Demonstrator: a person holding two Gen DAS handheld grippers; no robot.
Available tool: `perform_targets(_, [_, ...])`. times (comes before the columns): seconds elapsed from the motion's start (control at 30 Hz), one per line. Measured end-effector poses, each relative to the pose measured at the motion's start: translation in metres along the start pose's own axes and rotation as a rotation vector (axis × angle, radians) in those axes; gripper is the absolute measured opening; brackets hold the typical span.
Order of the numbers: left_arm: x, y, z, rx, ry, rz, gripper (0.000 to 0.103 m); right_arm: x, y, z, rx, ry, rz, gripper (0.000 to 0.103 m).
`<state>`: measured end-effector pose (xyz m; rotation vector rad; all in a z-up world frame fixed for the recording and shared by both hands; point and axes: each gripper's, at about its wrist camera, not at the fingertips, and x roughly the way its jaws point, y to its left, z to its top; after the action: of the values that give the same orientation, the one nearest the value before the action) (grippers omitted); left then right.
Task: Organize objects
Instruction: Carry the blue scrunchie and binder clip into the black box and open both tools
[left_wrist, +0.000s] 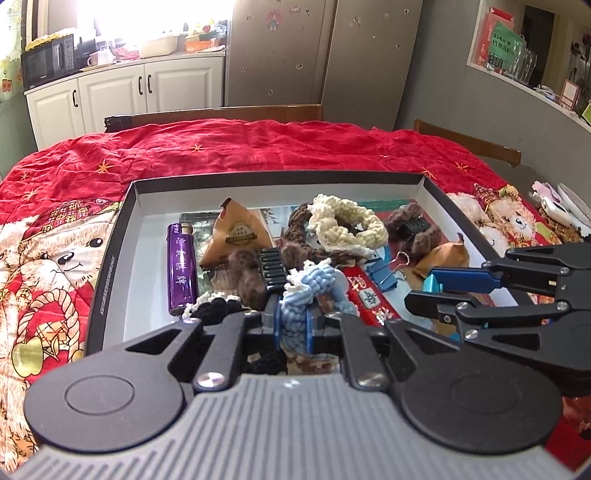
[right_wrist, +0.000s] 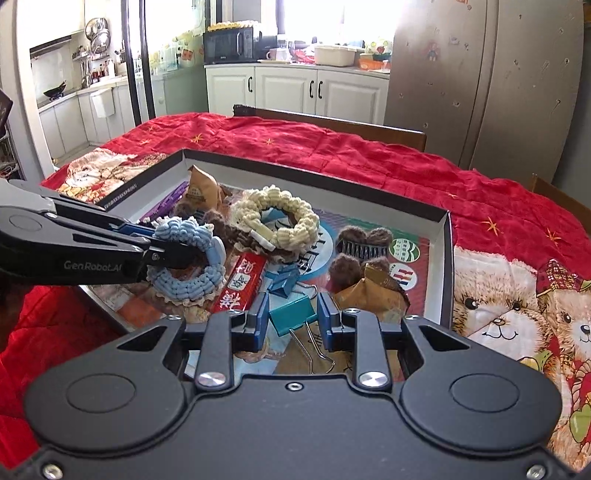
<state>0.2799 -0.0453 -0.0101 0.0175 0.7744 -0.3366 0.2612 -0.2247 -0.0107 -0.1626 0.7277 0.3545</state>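
A: What is held on the left?
B: A blue scrunchie (right_wrist: 188, 254) is clamped in the left gripper (right_wrist: 173, 251), above the box (right_wrist: 445, 258).
A: And on the right?
B: A teal clip (right_wrist: 291, 315) is framed by the right gripper (right_wrist: 291, 321), fingers apart.

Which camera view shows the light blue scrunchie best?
The right wrist view: there the light blue scrunchie appears as a whole ring, pinched by the left claw. The left wrist view shows it only bunched and edge-on between that claw's blue pads.
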Motion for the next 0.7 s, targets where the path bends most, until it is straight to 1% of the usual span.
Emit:
perform_targets(0.43, [0.0047, -0.0005, -0.0039, 0.017, 0.02, 0.016, 0.017, 0.0088, -0.0029, -0.0004, 0.005, 0.038, 0.003, 0.027])
perform_targets(0.5, [0.0047, -0.0008, -0.0036, 0.019, 0.021, 0.02, 0.023, 0.0092, -0.0028, -0.0001, 0.006, 0.038, 0.003, 0.027])
perform_targets(0.57, [0.0047, -0.0011, -0.0034, 0.02, 0.021, 0.019, 0.036, 0.0094, -0.0025, -0.0002, 0.006, 0.039, 0.003, 0.027])
perform_targets(0.6, [0.0045, -0.0016, -0.0034, 0.022, 0.021, 0.02, 0.039, 0.0094, -0.0025, -0.0002, 0.006, 0.039, 0.003, 0.027])
perform_targets(0.7, [0.0039, -0.0025, -0.0036, 0.024, 0.019, 0.018, 0.039, 0.0103, -0.0016, 0.0, 0.003, 0.042, 0.003, 0.027])
